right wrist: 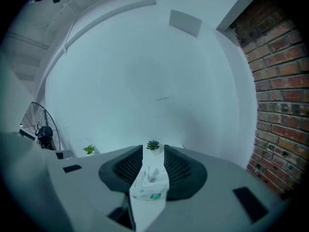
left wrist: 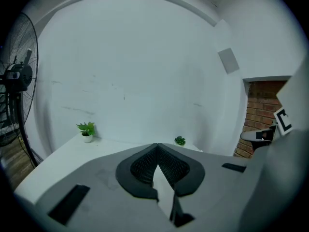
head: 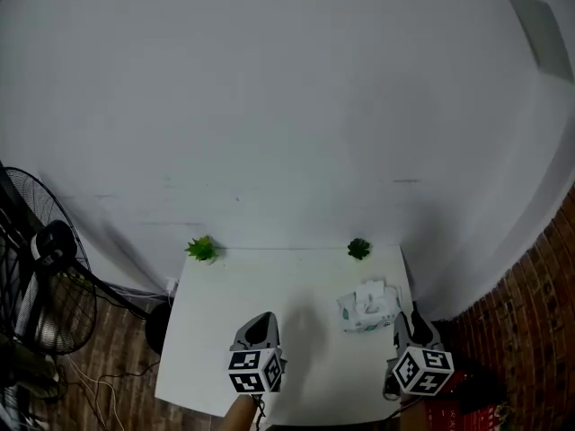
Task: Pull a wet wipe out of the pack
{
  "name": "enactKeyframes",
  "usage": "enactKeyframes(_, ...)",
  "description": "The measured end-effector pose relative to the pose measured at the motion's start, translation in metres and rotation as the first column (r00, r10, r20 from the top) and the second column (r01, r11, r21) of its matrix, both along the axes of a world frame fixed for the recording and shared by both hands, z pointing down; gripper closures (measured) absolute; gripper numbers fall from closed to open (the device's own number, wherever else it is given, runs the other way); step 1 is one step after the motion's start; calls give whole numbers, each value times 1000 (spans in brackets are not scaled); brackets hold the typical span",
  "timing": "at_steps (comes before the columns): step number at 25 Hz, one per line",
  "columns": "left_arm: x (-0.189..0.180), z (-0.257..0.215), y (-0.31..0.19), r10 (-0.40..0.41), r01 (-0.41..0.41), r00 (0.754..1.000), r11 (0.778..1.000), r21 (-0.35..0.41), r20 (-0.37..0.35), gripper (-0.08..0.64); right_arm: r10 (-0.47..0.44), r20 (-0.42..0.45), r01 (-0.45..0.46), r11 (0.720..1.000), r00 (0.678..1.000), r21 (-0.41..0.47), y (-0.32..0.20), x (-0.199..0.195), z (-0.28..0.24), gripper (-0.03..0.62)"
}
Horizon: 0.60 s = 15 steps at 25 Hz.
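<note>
A wet wipe pack (head: 367, 311), white with a green label, lies on the right half of the white table (head: 296, 277), and a crumpled white wipe (head: 372, 291) stands up from its top. My right gripper (head: 407, 318) hovers just right of the pack near the table's right edge. In the right gripper view the pack (right wrist: 150, 183) shows through the narrow gap of the open right gripper (right wrist: 153, 151), a little ahead of the tips. My left gripper (head: 260, 319) is over the table's front middle, left of the pack. Its tips meet in the left gripper view, so the left gripper (left wrist: 157, 147) is shut on nothing.
Two small potted plants stand at the table's far corners, a light green one (head: 201, 249) on the left and a darker one (head: 358, 249) on the right. A standing fan (head: 36, 281) is left of the table. A white wall rises behind, with brick (head: 530, 303) to the right.
</note>
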<state>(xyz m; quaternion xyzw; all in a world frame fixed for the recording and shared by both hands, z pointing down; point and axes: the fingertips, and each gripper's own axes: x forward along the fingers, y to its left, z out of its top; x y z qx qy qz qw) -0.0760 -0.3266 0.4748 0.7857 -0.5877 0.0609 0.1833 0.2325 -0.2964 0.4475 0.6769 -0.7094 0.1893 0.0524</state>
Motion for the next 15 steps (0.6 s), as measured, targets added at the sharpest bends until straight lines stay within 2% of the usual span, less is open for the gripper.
enactKeyframes(7, -10, 17, -24, 21, -21, 1000, 998, -53, -2, 558, -1, 0, 1, 998, 1000, -56, -21, -16, 16, 454)
enactKeyframes(15, -17, 23, -41, 79, -78, 997, 995, -69, 14, 558, 21, -3, -21, 994, 1000, -108, -27, -27, 34, 454)
